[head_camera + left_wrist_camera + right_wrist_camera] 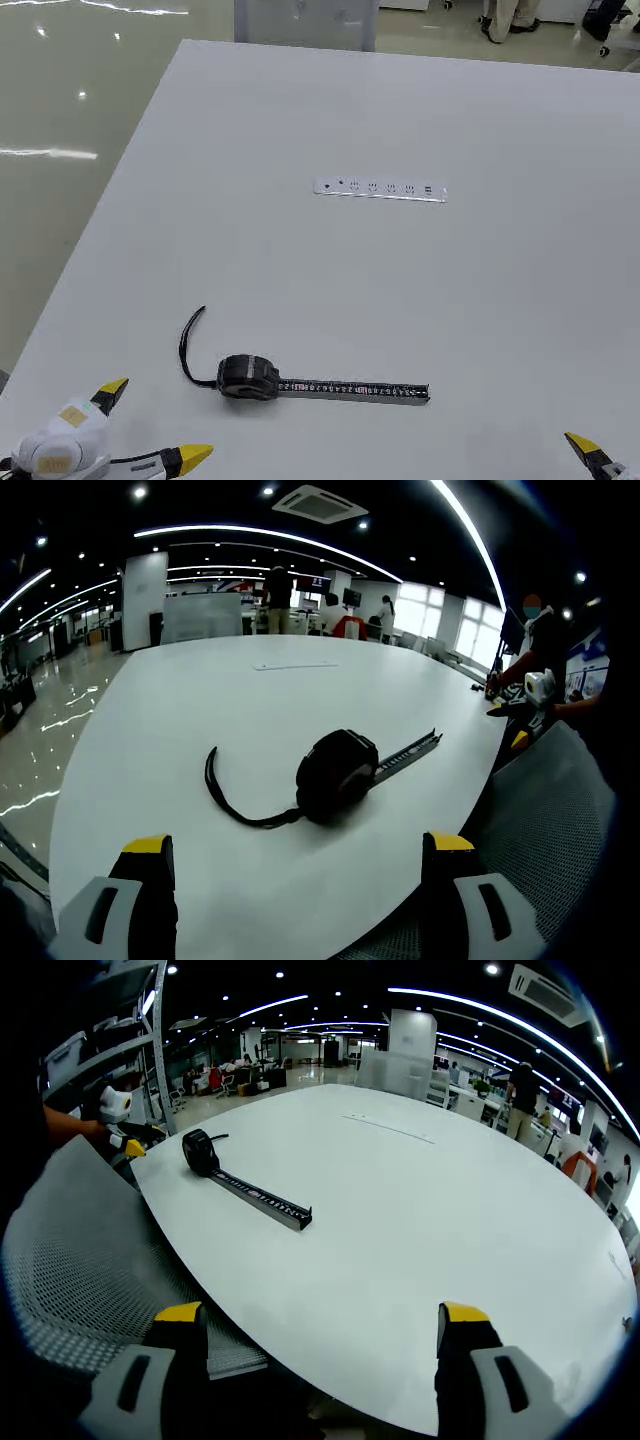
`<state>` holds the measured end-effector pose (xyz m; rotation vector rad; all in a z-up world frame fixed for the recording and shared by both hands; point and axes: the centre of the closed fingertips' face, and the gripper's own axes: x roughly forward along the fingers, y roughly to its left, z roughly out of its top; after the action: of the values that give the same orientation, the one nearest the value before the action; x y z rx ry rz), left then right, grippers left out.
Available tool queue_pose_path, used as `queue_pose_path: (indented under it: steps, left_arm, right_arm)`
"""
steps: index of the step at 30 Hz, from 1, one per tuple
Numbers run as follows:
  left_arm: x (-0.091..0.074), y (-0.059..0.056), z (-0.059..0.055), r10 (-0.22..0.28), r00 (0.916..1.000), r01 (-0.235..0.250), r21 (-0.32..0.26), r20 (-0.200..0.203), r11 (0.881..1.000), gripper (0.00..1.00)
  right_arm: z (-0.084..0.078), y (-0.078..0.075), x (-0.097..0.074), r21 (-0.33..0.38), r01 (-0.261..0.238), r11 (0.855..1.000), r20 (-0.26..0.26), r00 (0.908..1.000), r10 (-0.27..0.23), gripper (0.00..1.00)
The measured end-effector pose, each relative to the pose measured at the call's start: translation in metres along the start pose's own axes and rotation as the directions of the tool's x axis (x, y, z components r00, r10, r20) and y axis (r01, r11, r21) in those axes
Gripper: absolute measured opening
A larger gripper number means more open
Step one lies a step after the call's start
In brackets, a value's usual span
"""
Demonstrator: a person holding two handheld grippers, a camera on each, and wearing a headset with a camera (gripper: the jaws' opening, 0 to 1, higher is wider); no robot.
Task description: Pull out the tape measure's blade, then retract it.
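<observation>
The tape measure (248,377) lies on the white table (300,120) toward 7 o'clock in my head view, near the edge closest to me. Its black case rests on its side. The blade (355,390) is drawn out and lies flat on the tabletop. The long axis runs from 9 to 3 o'clock, dipping a little at the 3 o'clock end, where the blade's tip points. A black wrist strap (188,345) leaves the case on the opposite side and curls up toward 11 o'clock.

My left tongs (154,420) sit at 7 o'clock of the case, close to it but not touching. Their yellow-tipped jaws are spread wide and hold nothing. From their own view the case is just ahead at 12 o'clock, and the blade runs off toward 2 o'clock.

My right tongs (320,1312) are also spread wide and empty, well apart from the tape. In their view it lies far off at 10 o'clock. In the head view the bottom corner at 5 o'clock cuts them off, so just one yellow tip shows.

A white power strip (380,189) lies at 12 o'clock of the blade, well apart from it.

The blade's printed marks are too small to read, and I cannot make out the hook at its tip. A grey mesh surface (80,1260) hides the table's near edge in both gripper views.
</observation>
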<state>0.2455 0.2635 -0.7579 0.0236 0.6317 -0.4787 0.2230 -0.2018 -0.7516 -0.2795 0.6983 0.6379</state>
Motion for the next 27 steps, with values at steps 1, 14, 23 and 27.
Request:
queue_pose_path:
  steps: [1, 14, 23, 27]
  left_arm:
    - [0.000, 0.000, 0.000, 0.000, 1.0000, 0.000, 0.000, 0.001, 1.000, 1.00]
    - [-0.002, 0.002, -0.002, 0.008, 1.0000, -0.008, -0.015, 0.003, 1.000, 1.00]
    - [0.000, -0.001, -0.005, 0.007, 0.9999, -0.007, -0.020, -0.008, 1.000, 1.00]
    - [0.002, -0.007, 0.007, 0.003, 1.0000, -0.003, -0.011, -0.003, 1.000, 1.00]
  right_arm:
    - [0.000, 0.000, 0.000, 0.000, 0.000, 1.000, 0.000, 1.0000, 0.000, 0.97]
    - [-0.002, 0.005, 0.002, 0.000, -0.008, 1.000, -0.005, 1.0000, 0.008, 0.96]
    - [-0.005, 0.005, 0.002, -0.027, -0.015, 1.000, -0.016, 0.9998, 0.014, 0.98]
    - [-0.003, 0.003, 0.002, -0.056, -0.019, 0.998, -0.032, 0.9993, 0.017, 0.99]
